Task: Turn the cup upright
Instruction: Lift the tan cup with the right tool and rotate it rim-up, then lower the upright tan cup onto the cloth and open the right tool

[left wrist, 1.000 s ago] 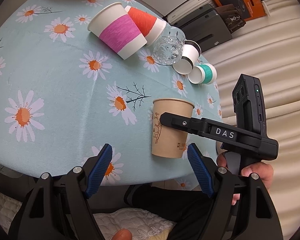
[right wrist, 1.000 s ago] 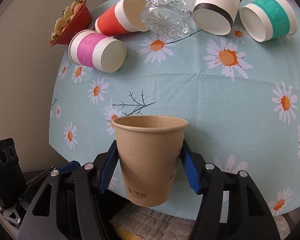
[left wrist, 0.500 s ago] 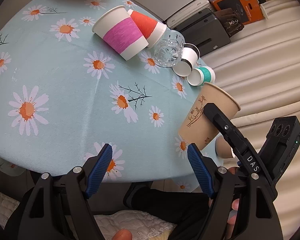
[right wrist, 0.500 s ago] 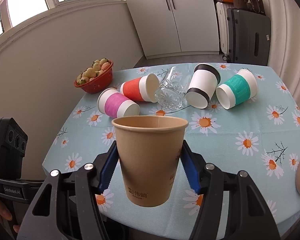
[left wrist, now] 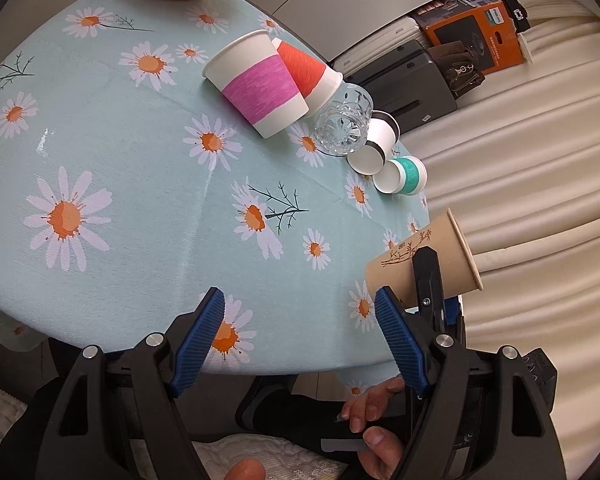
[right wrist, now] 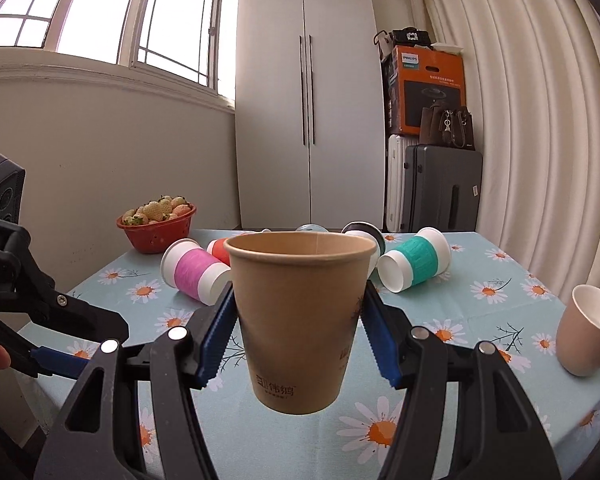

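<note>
Brown paper cup lifted off the bench, clamped in the right gripper.

The right gripper (right wrist: 300, 334) grips the brown paper cup (right wrist: 300, 320) by its sides, now raised above the bench's (left wrist: 140, 216) near edge; setting down remains. The left gripper (left wrist: 298, 338) gapes, holding nothing. Chinese characters mark the cup; the orange cardboard box (right wrist: 430, 88) reads "PHILIPS".

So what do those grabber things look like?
Both grippers, left and right, are black plastic frames with triangular cut-outs and silver screws. Their fingertips wear ridged blue pads. A bare hand shows below.
</note>
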### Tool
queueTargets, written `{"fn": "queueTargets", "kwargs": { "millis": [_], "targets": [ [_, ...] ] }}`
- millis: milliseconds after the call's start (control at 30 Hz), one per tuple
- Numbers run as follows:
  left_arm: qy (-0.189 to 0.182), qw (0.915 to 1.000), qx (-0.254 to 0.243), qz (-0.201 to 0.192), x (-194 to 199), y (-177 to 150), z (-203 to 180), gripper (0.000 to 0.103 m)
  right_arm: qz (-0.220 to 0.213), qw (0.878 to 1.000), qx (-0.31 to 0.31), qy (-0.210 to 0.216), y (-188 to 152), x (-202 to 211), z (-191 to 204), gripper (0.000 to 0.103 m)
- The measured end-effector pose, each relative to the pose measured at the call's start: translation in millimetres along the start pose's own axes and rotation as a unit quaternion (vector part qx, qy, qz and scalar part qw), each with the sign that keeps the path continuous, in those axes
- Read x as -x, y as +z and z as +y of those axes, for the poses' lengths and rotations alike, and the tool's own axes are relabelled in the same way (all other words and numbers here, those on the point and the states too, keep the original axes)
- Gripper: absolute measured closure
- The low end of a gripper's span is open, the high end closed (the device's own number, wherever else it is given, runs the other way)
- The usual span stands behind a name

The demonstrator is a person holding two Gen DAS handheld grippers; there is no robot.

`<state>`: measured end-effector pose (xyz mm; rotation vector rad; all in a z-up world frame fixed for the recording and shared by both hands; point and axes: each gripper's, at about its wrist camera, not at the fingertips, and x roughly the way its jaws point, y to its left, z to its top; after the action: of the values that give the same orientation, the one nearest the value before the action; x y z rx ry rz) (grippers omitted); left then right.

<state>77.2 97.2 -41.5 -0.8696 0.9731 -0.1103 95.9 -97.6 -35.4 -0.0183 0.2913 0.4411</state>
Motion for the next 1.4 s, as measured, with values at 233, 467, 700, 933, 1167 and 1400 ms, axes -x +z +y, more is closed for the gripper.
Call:
{"fn": "queueTargets", "kwargs": {
  "millis": [233, 467, 700, 933, 1167, 1400],
  "targets": [
    [-0.007, 0.9999, 0.003, -0.009, -0.2, -0.6, 4.7, 0.027, -0.025, 0.997, 0.015, -0.066, -34.9, -4.4, 13.4, 0.042],
    [-0.004, 1.0000, 0.004, -0.007, -4.3, -2.5, 7.1, 0.027, -0.031, 0.997, 0.024, -0.059, -44.7, -5.1, 17.2, 0.042],
    [-0.002, 1.0000, 0.007, -0.006, -6.8, -1.5, 8.4, 0.027, -0.020, 0.998, 0.020, -0.060, -53.1, -10.3, 16.1, 0.041],
    [0.002, 0.9999, 0.010, 0.000, -10.0, -1.6, 11.3, 0.027, -0.008, 0.998, 0.019, -0.062, -54.5, -12.2, 15.1, 0.033],
    [0.002, 0.9999, 0.009, -0.005, -7.8, -2.3, 11.6, 0.027, 0.014, 0.998, 0.005, -0.060, -52.2, -10.1, 8.2, 0.025],
    [0.004, 0.9999, 0.002, -0.010, -4.5, -3.7, 7.6, 0.027, 0.043, 0.999, -0.006, -0.034, -46.5, 17.3, 0.1, 0.018]
  ]
}}
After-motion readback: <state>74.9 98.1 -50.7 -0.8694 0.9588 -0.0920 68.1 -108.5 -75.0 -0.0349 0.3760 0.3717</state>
